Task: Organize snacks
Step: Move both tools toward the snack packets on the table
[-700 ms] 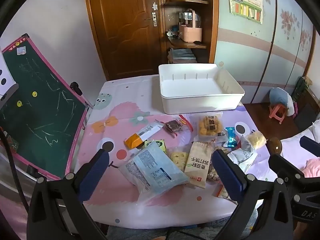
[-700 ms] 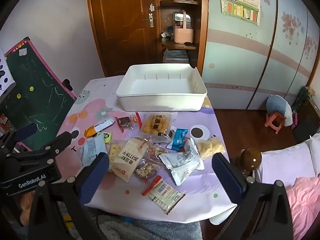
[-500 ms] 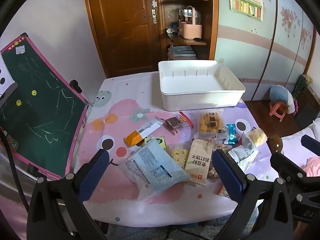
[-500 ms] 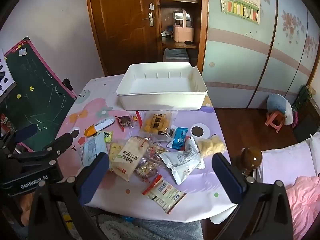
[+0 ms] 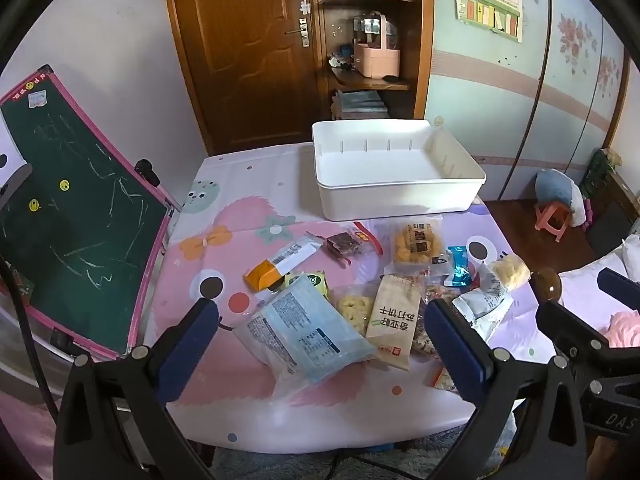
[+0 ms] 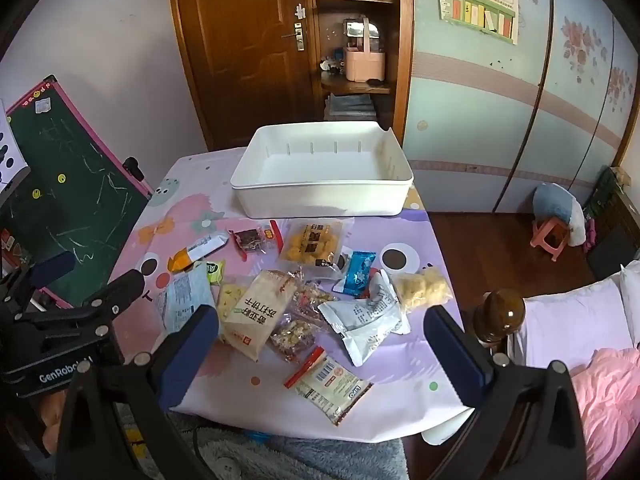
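Snacks lie scattered across the near half of a table (image 5: 248, 184) covered with a pink and lilac cartoon-print cloth; none is inside the bin.

Container: white plastic bin (image 5: 394, 196) (image 6: 320, 200), rectangular, at the far edge of the table, with nothing in it.

Packets, left wrist view:
- Pale blue packet (image 5: 306, 332), largest, nearest the camera, lying partly over a small green packet (image 5: 312, 280).
- Orange and white bar (image 5: 280, 266), diagonal, just beyond the green packet.
- Dark brown snack in clear wrap with a red edge (image 5: 346, 242), in front of the bin.
- Yellow biscuit bag (image 5: 416, 242), to the right of the brown snack.
- Beige cracker packet (image 5: 394, 322), overlapping a clear bag of yellow pieces (image 5: 354, 308).
- Small blue sachet (image 5: 458, 266), beside the yellow biscuit bag.

Packets, right wrist view:
- White crumpled pouch (image 6: 366, 318), near the centre of the heap.
- Clear bag of pale puffs (image 6: 420, 286), toward the table's right edge.
- Red-topped flat packet (image 6: 330, 382), alone near the front edge.
- Clear bag of mixed nuts (image 6: 298, 330), partly under the cracker packet.

Tools: left gripper (image 5: 320, 344), jaws spread fully wide, holding nothing, above the front of the heap. Right gripper (image 6: 320, 344), likewise fully spread with nothing in it, above the front right of the heap.

Surroundings: green chalkboard with pink frame (image 5: 68, 208) leaning to the left of the table; wooden door (image 5: 244, 48) behind.
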The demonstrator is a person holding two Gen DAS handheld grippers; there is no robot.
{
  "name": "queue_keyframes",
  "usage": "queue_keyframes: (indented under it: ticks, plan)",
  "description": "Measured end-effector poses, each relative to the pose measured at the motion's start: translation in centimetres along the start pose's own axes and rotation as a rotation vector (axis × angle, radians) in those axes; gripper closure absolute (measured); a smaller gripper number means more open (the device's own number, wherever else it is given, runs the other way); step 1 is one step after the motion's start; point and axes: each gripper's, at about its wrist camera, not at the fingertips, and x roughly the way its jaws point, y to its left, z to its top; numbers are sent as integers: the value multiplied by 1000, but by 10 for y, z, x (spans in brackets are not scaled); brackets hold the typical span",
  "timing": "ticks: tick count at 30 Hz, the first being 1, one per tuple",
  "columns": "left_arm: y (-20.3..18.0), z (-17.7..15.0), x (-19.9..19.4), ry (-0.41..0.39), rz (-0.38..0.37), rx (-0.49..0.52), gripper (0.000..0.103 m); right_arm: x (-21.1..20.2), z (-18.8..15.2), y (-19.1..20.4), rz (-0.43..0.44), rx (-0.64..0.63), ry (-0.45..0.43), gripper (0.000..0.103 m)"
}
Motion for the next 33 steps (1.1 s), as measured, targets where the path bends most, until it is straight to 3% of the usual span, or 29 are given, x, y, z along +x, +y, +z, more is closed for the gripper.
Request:
queue_keyframes:
  ticks: [33]
  plan:
    - [4, -3, 4, 44, -10, -18, 1, -5, -1, -2, -10, 14, -12, 0]
